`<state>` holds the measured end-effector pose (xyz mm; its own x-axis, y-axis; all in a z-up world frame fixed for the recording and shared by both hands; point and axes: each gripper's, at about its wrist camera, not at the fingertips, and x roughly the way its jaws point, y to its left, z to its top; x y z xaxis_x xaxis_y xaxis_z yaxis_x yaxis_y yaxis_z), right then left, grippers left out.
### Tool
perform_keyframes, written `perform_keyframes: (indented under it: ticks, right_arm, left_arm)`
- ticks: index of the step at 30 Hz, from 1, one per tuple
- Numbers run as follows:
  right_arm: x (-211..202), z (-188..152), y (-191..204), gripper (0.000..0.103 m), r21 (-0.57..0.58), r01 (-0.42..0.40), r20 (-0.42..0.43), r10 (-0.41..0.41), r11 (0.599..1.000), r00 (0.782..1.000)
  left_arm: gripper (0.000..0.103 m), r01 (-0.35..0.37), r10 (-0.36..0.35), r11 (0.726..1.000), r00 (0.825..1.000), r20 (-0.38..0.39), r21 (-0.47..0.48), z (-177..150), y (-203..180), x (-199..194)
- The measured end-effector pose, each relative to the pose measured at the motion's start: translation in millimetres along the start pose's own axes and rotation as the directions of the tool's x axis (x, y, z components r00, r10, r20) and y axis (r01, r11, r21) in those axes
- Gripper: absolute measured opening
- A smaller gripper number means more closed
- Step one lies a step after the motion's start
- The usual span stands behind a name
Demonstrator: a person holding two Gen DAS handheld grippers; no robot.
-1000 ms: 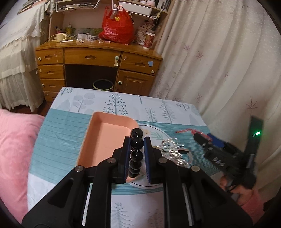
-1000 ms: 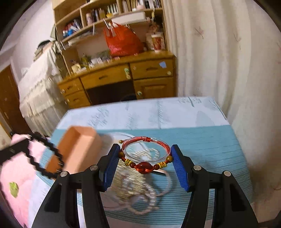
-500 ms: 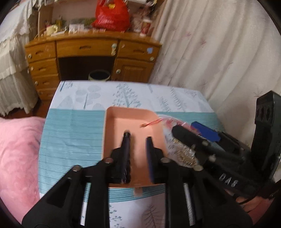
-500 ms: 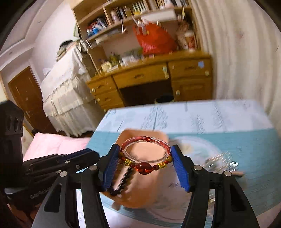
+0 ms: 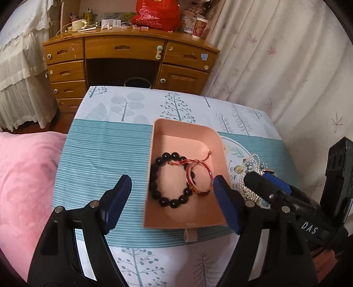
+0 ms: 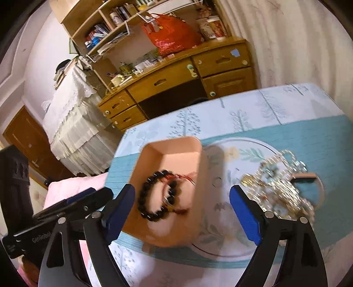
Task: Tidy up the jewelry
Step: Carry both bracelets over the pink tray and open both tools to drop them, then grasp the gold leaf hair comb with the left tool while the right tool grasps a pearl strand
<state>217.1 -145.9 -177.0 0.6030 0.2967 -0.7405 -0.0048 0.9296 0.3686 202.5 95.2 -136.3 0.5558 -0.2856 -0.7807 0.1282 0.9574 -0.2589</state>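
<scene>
A pink tray (image 5: 158,132) (image 6: 152,154) lies on the tablecloth. In it lie a black bead bracelet (image 5: 155,178) (image 6: 144,194) and a red string bracelet with a clear bangle (image 5: 199,176) (image 6: 176,176), overlapping. My left gripper (image 5: 172,198) is open and empty above the tray's near end. My right gripper (image 6: 183,212) is open and empty over the tray; it also shows in the left wrist view (image 5: 271,187) at right. A heap of silver and gold chains (image 6: 278,183) (image 5: 249,174) lies right of the tray.
A pink cushion (image 5: 22,187) lies left of the table. A wooden desk (image 5: 123,55) with a red bag (image 5: 158,13) stands beyond the table's far edge. Curtains (image 5: 286,66) hang at right. A round wood-rimmed object (image 6: 308,178) lies by the chains.
Both grippers opened. The black bead bracelet left the left gripper and the red bracelet left the right gripper; both now lie in the tray. The right gripper moved left over the tray.
</scene>
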Motion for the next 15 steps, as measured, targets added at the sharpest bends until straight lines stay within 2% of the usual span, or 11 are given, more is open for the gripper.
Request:
perform_keyframes:
  ticks: [4,9,15]
  right_arm:
    - [-9.3,-15.6,-16.8,0.093,-0.023,0.055,-0.018,-0.055,0.998,0.998]
    - [-25.2,-36.4,-40.0,0.093,-0.12,0.152,-0.034,-0.157,0.981,0.987]
    - [-35.1,-51.5,-64.1,0.094,-0.284,0.234,-0.047,-0.257,0.93,0.965]
  left_arm:
    - [0.074,0.03,-0.031,0.999,0.999,-0.02,-0.021,-9.3,-15.4,2.2]
    - [0.074,0.07,-0.072,0.997,0.996,-0.048,-0.033,-20.7,-44.7,5.0]
    - [0.074,0.096,-0.099,0.994,0.993,-0.062,-0.043,-26.0,-82.9,6.6]
